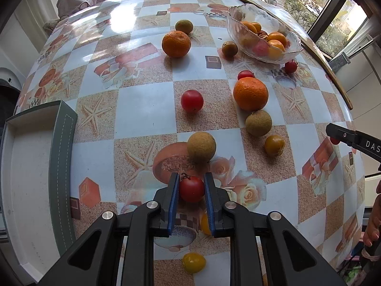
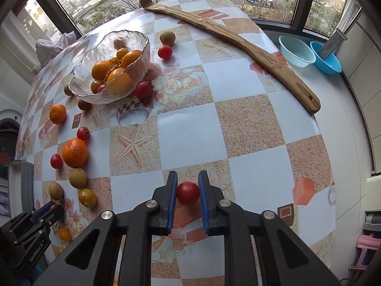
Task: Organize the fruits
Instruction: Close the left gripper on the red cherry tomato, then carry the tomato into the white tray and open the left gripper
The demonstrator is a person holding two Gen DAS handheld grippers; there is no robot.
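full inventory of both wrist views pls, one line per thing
glass bowl: one, clear, far table, holds orange and red fruits
oranges: two loose, orange, mid table
red tomatoes: several loose, red, one in each claw
brown-green fruits: several, scattered
yellow tomatoes: a few, near edge
wooden stick: one, brown, far right edge
basins: two, blue, off table
tray: one, grey-white, left
table: chequered cloth
left claw: shut on red tomato
right claw: shut on red tomato
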